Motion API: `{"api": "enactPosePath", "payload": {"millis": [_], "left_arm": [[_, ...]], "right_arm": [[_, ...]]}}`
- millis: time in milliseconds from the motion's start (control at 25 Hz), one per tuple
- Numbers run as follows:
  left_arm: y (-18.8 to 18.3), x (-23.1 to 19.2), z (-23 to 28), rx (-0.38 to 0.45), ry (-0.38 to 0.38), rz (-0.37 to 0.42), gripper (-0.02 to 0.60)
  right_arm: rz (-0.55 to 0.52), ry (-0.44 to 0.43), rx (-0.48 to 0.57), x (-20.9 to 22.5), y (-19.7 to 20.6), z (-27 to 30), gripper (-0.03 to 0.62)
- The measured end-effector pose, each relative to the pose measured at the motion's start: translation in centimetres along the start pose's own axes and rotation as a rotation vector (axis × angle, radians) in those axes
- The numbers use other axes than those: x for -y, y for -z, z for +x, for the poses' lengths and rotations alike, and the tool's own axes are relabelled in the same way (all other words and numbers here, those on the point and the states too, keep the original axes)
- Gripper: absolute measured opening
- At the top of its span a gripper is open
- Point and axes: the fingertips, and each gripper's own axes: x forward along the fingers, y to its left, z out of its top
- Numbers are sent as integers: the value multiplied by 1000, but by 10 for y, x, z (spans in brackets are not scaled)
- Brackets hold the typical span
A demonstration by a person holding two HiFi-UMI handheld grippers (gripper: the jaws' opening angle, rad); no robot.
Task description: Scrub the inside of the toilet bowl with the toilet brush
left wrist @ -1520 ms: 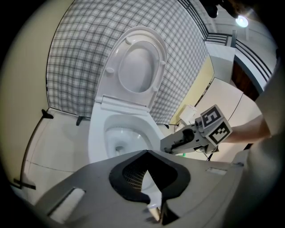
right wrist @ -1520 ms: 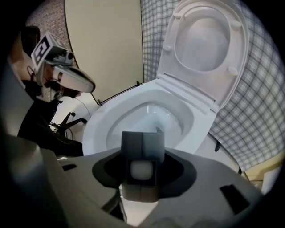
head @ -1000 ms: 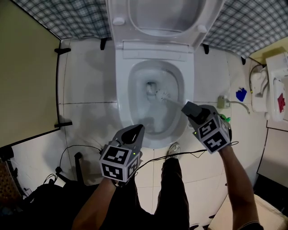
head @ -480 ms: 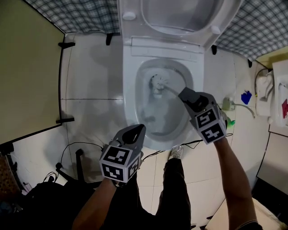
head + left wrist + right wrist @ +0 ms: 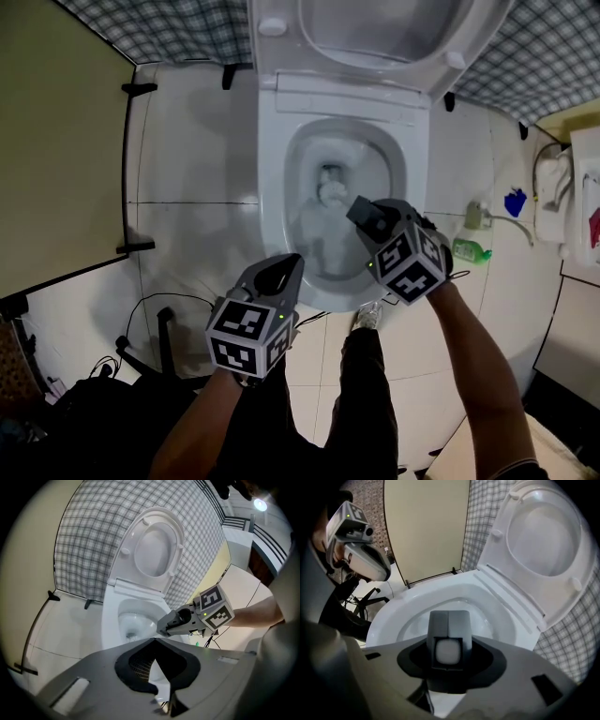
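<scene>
- The right gripper [image 5: 362, 209] has its jaws clamped on the brush [image 5: 330, 194]. In the right gripper view the pale handle end sits boxed between the two grey fingers [image 5: 439, 626], which meet above it.
- The brush runs forward and down from those fingers. Its white head is just past their tips, low inside the bowl [image 5: 274, 211], near the drain.
- The bowl opens directly ahead of and below the right fingers. The lid [image 5: 375, 33] stands raised beyond them, against a checked wall [image 5: 525, 56].
- The left gripper [image 5: 284, 267] has its jaws drawn together to a point with nothing between them.
- The left jaws hang over the bowl's near rim, to the left of the right fingers and nearer the person, apart from the brush.
- A green bottle [image 5: 469, 250] lies on the floor tiles to the right of the right fingers, beside the toilet.
- Black cables [image 5: 141, 323] trail on the floor to the left of the left gripper.
</scene>
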Motion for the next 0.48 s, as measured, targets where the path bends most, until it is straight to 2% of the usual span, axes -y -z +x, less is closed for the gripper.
{"api": "enactPosePath", "payload": {"millis": [200, 480], "left_arm": [[1, 6, -1, 1, 7, 5, 10], [-8, 25, -9, 20, 15, 30, 10]], "right_arm": [[-53, -41, 4, -19, 8, -25, 193], [-102, -94, 20, -67, 22, -77, 193]]}}
